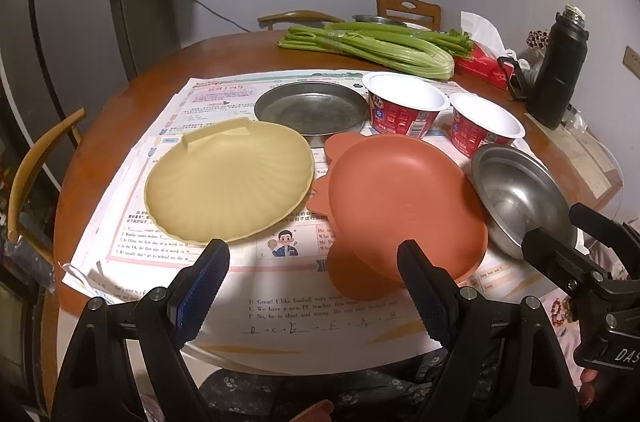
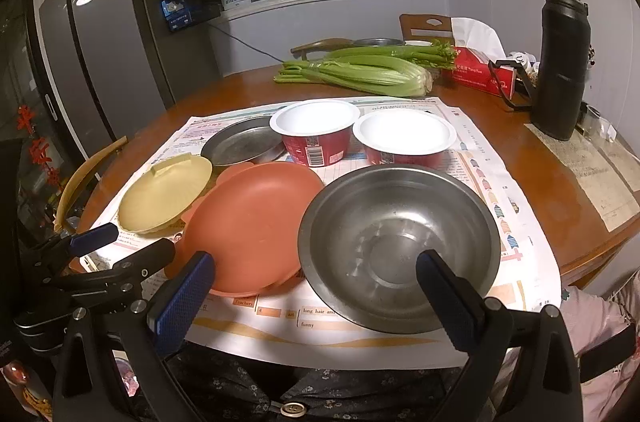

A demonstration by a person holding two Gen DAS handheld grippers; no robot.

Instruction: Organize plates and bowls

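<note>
1. At the near edge of the round wooden counter (image 2: pixel 540 158), both tongs hang spread wide with nothing between their pads: the left tongs (image 1: pixel 314 286) above the printed paper sheets (image 1: pixel 280 302), the right tongs (image 2: pixel 316 296) in front of the wares.
2. Just beyond the right tongs sits the round stainless steel bowl (image 2: pixel 400 246), upright on the paper. It is probably light but stiff and slick; a pinch across the thin rolled rim, one pad inside and one outside, looks like the surest hold (the smooth wall could slide out of a shallow bite).
3. Beside it, to the left, lies the terracotta-orange plastic plate with scalloped tabs (image 2: pixel 256 226), its edge close against the steel bowl's rim, though I cannot tell whether they touch. Light and slightly flexible by the look of it; take it at the near rim.
4. Further left is the pale yellow shell-shaped plastic plate (image 1: pixel 228 178), ribbed, with a flat handle tab at its far side; its near rim sits close to the left tongs.
5. Behind these stand the shallow grey metal pan (image 1: pixel 312 110) and two red paper cup bowls with white insides (image 2: pixel 316 134), the latter very light and easily crushed, so squeeze gently.
6. A bunch of green celery (image 1: pixel 372 48) lies well beyond.
</note>
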